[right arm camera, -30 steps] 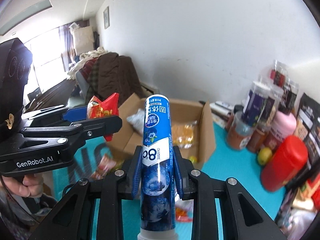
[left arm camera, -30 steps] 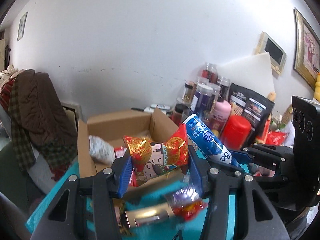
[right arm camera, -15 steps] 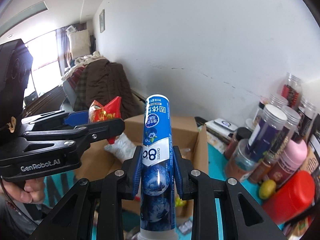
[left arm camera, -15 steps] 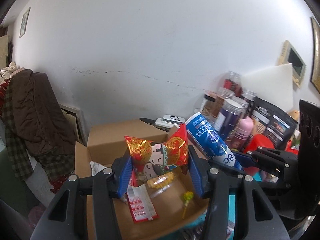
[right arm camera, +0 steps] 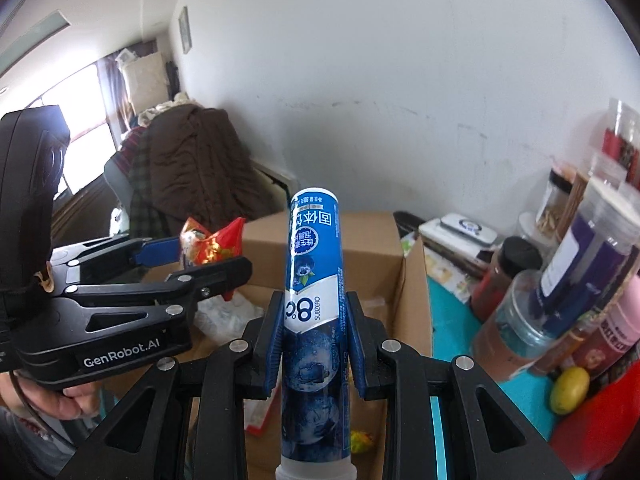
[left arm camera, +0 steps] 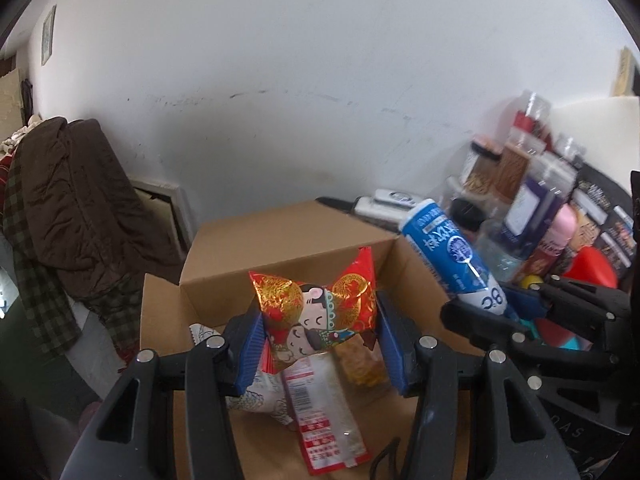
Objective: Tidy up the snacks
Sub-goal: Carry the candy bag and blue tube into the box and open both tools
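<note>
My left gripper (left arm camera: 318, 338) is shut on a red and gold snack packet (left arm camera: 316, 312) with cartoon figures, held above the open cardboard box (left arm camera: 248, 256). My right gripper (right arm camera: 316, 336) is shut on a blue tube (right arm camera: 314, 280) with white print, pointing up over the box's (right arm camera: 360, 236) right side. Each gripper shows in the other's view: the left gripper (right arm camera: 192, 260) with its packet (right arm camera: 210, 242) on the left, the right gripper (left arm camera: 500, 312) with the tube (left arm camera: 452, 256) on the right. Inside the box lie a white packet (left arm camera: 326, 416) with a red label and other wrapped snacks.
Jars, bottles and a red container (right arm camera: 600, 428) crowd the teal table (right arm camera: 452, 320) to the right of the box, with a yellow fruit (right arm camera: 570, 390) among them. A chair draped with brown clothing (left arm camera: 76, 196) stands left of the box. A white wall rises right behind.
Both grippers have moved forward over the box, which now fills the lower part of each view. The loose snacks on the teal table have dropped out of sight. Both grips are unchanged.
</note>
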Available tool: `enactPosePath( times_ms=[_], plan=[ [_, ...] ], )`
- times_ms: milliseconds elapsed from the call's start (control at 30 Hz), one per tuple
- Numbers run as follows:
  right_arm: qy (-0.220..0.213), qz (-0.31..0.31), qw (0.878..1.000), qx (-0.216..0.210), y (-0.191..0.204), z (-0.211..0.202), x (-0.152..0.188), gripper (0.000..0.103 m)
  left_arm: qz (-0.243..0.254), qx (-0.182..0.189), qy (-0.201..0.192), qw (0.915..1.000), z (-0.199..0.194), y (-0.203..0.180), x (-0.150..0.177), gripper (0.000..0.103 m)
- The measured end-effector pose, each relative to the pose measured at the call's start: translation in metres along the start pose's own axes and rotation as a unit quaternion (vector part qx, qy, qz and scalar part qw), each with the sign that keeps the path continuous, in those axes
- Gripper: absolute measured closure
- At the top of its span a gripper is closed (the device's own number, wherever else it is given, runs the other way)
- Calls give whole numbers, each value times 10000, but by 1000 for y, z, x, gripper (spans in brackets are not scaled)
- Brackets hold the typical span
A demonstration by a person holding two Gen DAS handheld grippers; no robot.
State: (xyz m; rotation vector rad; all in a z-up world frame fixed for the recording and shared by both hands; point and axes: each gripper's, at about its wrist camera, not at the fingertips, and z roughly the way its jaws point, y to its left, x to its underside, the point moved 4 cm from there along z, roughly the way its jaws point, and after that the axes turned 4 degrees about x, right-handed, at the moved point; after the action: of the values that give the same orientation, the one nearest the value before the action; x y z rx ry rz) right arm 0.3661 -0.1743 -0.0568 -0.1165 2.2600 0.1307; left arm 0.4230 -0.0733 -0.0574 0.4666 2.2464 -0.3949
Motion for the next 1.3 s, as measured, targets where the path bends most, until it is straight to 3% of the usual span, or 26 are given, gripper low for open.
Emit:
enactPosePath(
  times_ms=[367, 567, 800, 900, 967, 1300],
  plan=[
    [486, -10, 9983, 333, -3, 31, 15, 75, 25, -196, 501, 9985, 35, 9, 15, 52],
    [737, 97, 9972, 72, -4, 41, 18, 75, 42, -377, 741, 9965, 45, 12, 21, 52],
    [826, 145, 9964, 97, -3, 44, 19, 75, 43, -474, 944, 9944, 50, 13, 24, 48],
    [858, 119, 9961, 177, -4, 44, 18, 66, 44, -630, 999, 9930, 50, 14, 25, 33],
    [848, 74, 9960, 290, -3, 43, 17, 55, 78, -787, 935, 9925, 46, 15, 24, 28],
    [849, -94, 9942, 660, -6, 33, 9, 49, -3, -848, 751, 9936, 24, 14, 14, 28]
  ],
)
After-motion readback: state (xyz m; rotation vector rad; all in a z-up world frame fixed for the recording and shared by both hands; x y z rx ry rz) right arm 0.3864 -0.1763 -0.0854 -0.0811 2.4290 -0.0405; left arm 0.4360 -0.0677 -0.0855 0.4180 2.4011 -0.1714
